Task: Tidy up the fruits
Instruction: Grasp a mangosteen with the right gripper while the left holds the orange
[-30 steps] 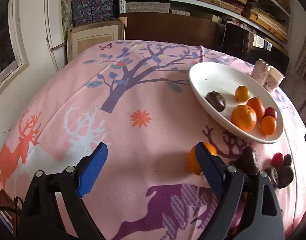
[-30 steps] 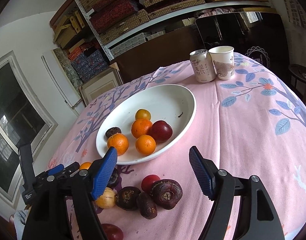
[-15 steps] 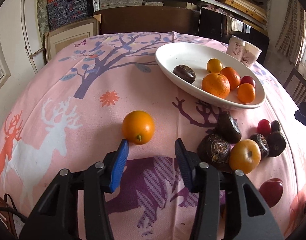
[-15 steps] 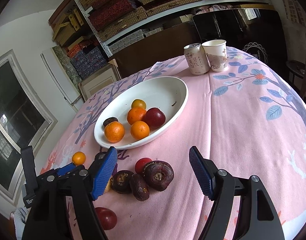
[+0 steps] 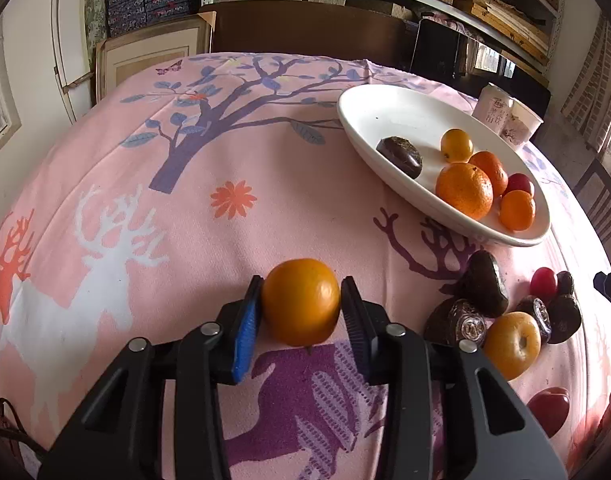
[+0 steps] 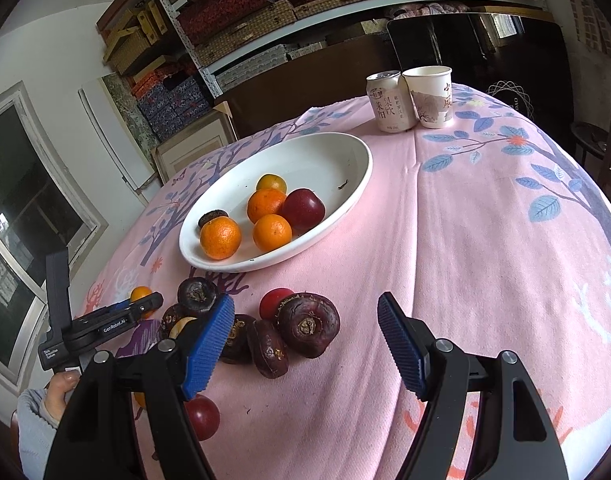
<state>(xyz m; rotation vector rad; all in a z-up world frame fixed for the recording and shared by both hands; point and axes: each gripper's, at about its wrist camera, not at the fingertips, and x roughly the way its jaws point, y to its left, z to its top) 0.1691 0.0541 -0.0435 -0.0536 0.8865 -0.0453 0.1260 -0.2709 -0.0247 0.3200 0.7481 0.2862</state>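
Observation:
A loose orange (image 5: 301,300) lies on the pink tablecloth between the blue pads of my left gripper (image 5: 302,281). Its jaws are closing and both pads touch the fruit's sides. The white oval plate (image 5: 385,108) at the back right holds several oranges, a red plum and one dark fruit. In the right wrist view my right gripper (image 6: 305,302) hangs open above a pile of dark wrinkled fruits (image 6: 309,324) and a small red fruit (image 6: 275,300), with nothing between its pads. There the left gripper (image 6: 141,306) shows at the far left, the orange (image 6: 139,293) partly hidden behind it.
A yellow-orange fruit (image 5: 513,344) and a red plum (image 5: 549,408) lie by the dark pile near the table's front edge. A drink can (image 6: 389,102) and a paper cup (image 6: 431,96) stand behind the plate (image 6: 317,160). Shelves and chairs surround the table.
The left gripper's jaws went from wide open to narrow, and the orange now sits between the pads. The right gripper edged closer to the dark fruit pile, still open.

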